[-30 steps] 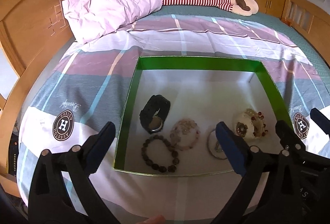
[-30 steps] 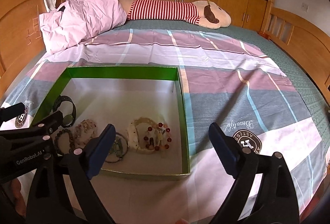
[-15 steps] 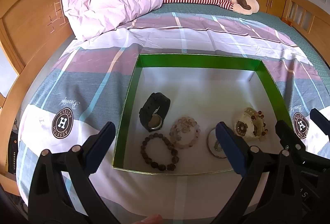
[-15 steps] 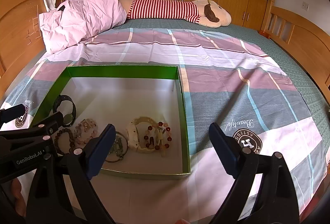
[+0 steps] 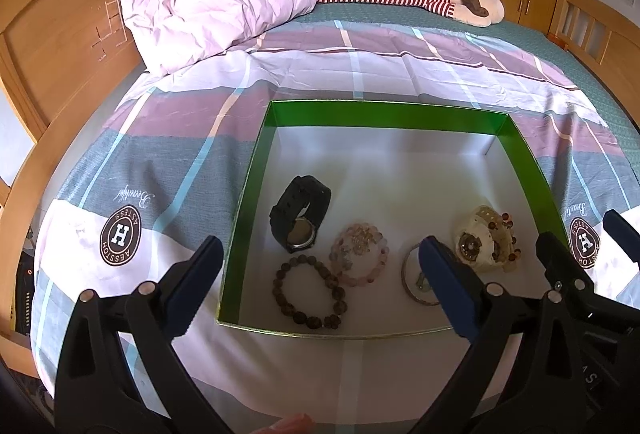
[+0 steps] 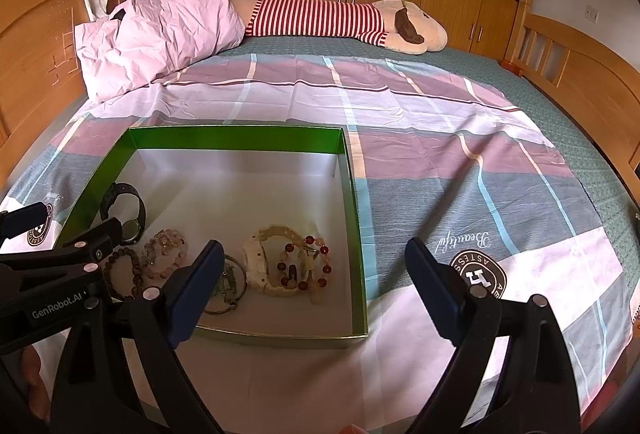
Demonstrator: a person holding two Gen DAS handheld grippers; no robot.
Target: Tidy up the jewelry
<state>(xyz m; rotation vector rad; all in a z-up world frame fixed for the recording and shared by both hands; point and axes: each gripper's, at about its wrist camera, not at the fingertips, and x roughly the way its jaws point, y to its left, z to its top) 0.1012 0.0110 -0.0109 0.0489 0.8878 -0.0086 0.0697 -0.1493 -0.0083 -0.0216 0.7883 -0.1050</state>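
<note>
Both tools gape wide and hold nothing: the left tool [image 5: 320, 282] hangs over the near edge of the box [image 5: 256, 170], the right tool [image 6: 312, 286] over its near right corner. The box sits on the bed [image 6: 440, 122]. Inside, watch [image 5: 300, 214] at 9 o'clock, dark beads [image 5: 308, 294] and pink beads [image 5: 360, 254] at 6, ring [image 5: 408, 274] and cream watch [image 5: 480, 246] toward 4.

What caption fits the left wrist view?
Open left gripper hovers over green box holding black watch and bracelets.
</note>
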